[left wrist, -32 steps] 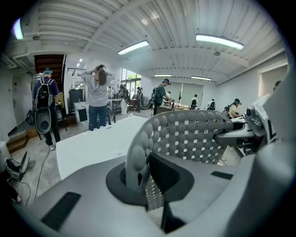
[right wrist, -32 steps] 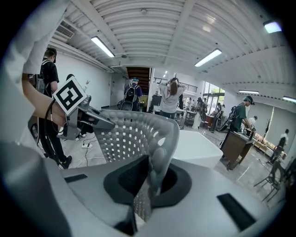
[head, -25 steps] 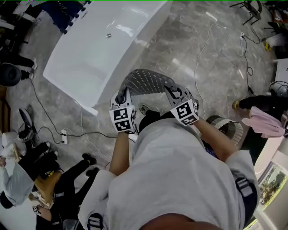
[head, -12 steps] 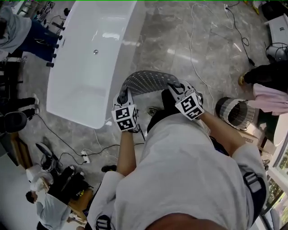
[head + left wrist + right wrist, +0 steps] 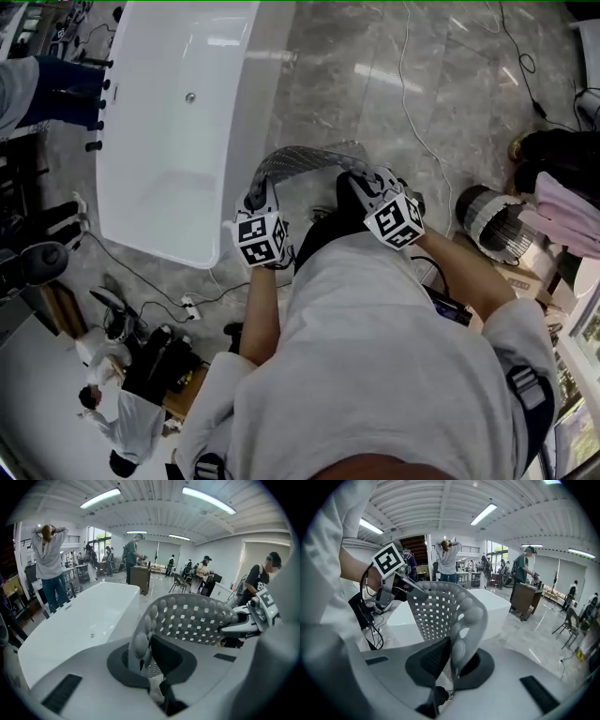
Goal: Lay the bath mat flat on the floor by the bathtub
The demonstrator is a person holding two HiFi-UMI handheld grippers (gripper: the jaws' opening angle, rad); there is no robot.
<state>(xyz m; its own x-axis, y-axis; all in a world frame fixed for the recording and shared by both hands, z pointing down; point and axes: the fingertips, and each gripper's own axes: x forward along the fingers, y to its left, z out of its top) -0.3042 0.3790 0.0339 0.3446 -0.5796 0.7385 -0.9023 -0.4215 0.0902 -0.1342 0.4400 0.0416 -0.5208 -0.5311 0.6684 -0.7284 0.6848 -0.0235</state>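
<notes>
Over the last second the bathtub (image 5: 178,112) swings from lying slantwise across the head view to standing nearly upright along its left side, so the person seems to have turned to face along the tub. Both tools stay clamped on the bath mat (image 5: 309,161) throughout.

At this moment the grey, perforated mat hangs in the air in front of the person's body, bowed in an arch between the two tools. The left tool (image 5: 255,199) has its jaws narrow, pinched on the mat's left end. Its own view shows the bumpy edge of the mat running down between the pads. The right tool (image 5: 363,184) is likewise narrow and pinched on the opposite end, with the mat curving away from its jaws toward the other tool.

The mat is picked up and carried to the tub's long side, above the marble floor (image 5: 375,103) just beside it, so I judge the fetching part done. Nothing of the laying is done yet, since the mat touches neither floor nor tub. What remains is to lower it, draw the two ends apart so the arch flattens, set it down beside the tub and let go. A white cable (image 5: 412,103) trails over the floor to the right of that spot.
</notes>
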